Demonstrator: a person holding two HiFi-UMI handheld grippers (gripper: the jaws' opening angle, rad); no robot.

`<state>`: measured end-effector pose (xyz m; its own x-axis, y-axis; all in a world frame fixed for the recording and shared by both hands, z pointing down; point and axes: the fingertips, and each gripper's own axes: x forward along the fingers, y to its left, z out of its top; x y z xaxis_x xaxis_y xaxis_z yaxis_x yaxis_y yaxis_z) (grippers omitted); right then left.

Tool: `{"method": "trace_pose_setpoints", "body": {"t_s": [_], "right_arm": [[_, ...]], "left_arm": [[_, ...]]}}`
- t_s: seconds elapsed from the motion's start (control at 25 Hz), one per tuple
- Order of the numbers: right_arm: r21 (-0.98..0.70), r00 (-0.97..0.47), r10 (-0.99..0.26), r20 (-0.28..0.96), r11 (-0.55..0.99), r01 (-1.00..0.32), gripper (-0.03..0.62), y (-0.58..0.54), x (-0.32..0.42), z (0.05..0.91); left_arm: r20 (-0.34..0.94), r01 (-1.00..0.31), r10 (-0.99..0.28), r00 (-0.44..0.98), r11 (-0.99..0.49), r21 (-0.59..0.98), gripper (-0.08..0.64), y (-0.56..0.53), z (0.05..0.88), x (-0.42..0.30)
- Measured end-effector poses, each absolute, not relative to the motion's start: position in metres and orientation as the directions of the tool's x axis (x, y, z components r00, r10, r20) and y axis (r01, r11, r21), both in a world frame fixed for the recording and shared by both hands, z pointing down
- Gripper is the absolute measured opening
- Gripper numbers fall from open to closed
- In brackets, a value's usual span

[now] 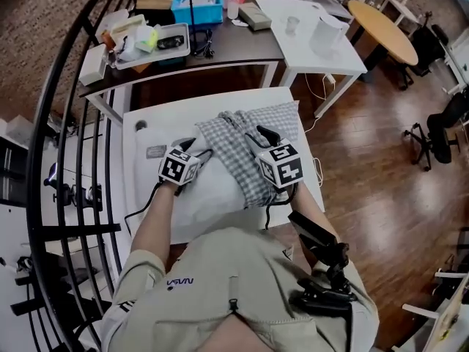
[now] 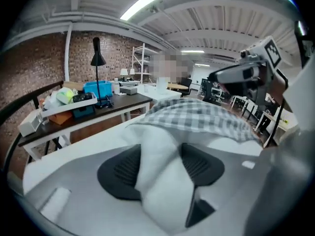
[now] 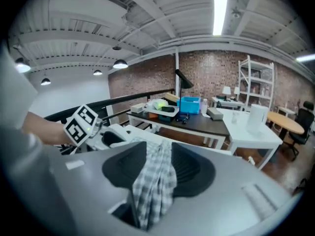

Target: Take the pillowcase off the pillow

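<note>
A white pillow (image 1: 209, 193) lies on the white table (image 1: 138, 169) in front of me, its far part still inside a grey checked pillowcase (image 1: 238, 149). My left gripper (image 1: 192, 147) is at the pillow's bare left side. In the left gripper view its jaws (image 2: 160, 167) stand spread, with a bulge of white pillow (image 2: 156, 149) rising between the pads and the pillowcase (image 2: 199, 116) beyond. My right gripper (image 1: 264, 134) sits over the pillowcase's right half. Its jaws (image 3: 155, 167) stand apart with a loose fold of checked cloth (image 3: 152, 183) lying between the pads.
Behind the white table a dark desk (image 1: 242, 46) carries a blue bin (image 1: 196, 7), a tray of small items (image 1: 150, 44) and a black lamp. A white side table (image 1: 315, 42) holds a paper roll. A black railing (image 1: 66, 160) runs along the left; wood floor lies right.
</note>
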<state>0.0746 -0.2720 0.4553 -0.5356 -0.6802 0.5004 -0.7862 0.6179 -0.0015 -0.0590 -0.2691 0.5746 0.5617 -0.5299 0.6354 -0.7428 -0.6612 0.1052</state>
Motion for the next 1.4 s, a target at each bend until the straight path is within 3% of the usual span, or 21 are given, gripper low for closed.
{"method": "trace_pose_setpoints", "body": {"t_s": [0.16,0.32,0.44,0.48,0.52,0.56,0.68,0.88,1.04,1.2,1.4], "right_arm": [[0.067,-0.476,-0.636,0.607,0.639,-0.767,0.213,-0.314,0.054,0.486],[0.119,-0.395,-0.522,0.757,0.703,-0.701,0.255,-0.322,0.025,0.543],[0.227,-0.328,-0.533,0.780,0.730,-0.645,0.202,-0.326,0.020,0.556],[0.256,-0.310,-0.551,0.775,0.722,-0.643,0.163,-0.328,0.023,0.553],[0.296,-0.286,-0.581,0.762,0.705,-0.644,0.068,-0.332,0.029,0.547],[0.341,-0.259,-0.618,0.742,0.681,-0.648,0.038,-0.338,0.037,0.538],[0.423,-0.186,-0.718,0.671,0.576,-0.699,0.026,-0.361,0.080,0.510],[0.412,-0.091,-0.789,0.608,0.411,-0.813,0.026,-0.374,0.159,0.495],[0.396,-0.015,-0.772,0.636,0.343,-0.852,0.026,-0.376,0.188,0.517],[0.316,-0.084,-0.762,0.643,0.364,-0.876,0.032,-0.370,0.182,0.534],[0.188,-0.214,-0.779,0.589,0.390,-0.901,0.169,-0.345,0.171,0.517]], "left_arm": [[0.600,-0.716,-0.544,0.586,-0.694,0.071,0.103,-0.238,0.584,-0.043],[0.589,-0.690,-0.543,0.598,-0.723,0.034,0.063,-0.216,0.577,-0.037],[0.530,-0.689,-0.595,0.605,-0.724,-0.027,0.032,-0.207,0.561,-0.043],[0.496,-0.693,-0.617,0.611,-0.720,-0.041,0.029,-0.203,0.551,-0.046],[0.457,-0.700,-0.637,0.621,-0.713,-0.042,0.028,-0.198,0.538,-0.050],[0.415,-0.707,-0.654,0.633,-0.706,-0.035,0.026,-0.194,0.523,-0.053],[0.293,-0.709,-0.679,0.673,-0.705,-0.006,0.025,-0.177,0.474,-0.066],[0.231,-0.704,-0.679,0.697,-0.709,0.040,0.023,-0.154,0.441,-0.094],[0.240,-0.737,-0.706,0.666,-0.672,0.069,0.023,-0.170,0.457,-0.109],[0.316,-0.767,-0.709,0.631,-0.630,0.119,0.025,-0.197,0.497,-0.116],[0.360,-0.775,-0.730,0.581,-0.632,-0.029,0.147,-0.221,0.503,-0.107]]}}
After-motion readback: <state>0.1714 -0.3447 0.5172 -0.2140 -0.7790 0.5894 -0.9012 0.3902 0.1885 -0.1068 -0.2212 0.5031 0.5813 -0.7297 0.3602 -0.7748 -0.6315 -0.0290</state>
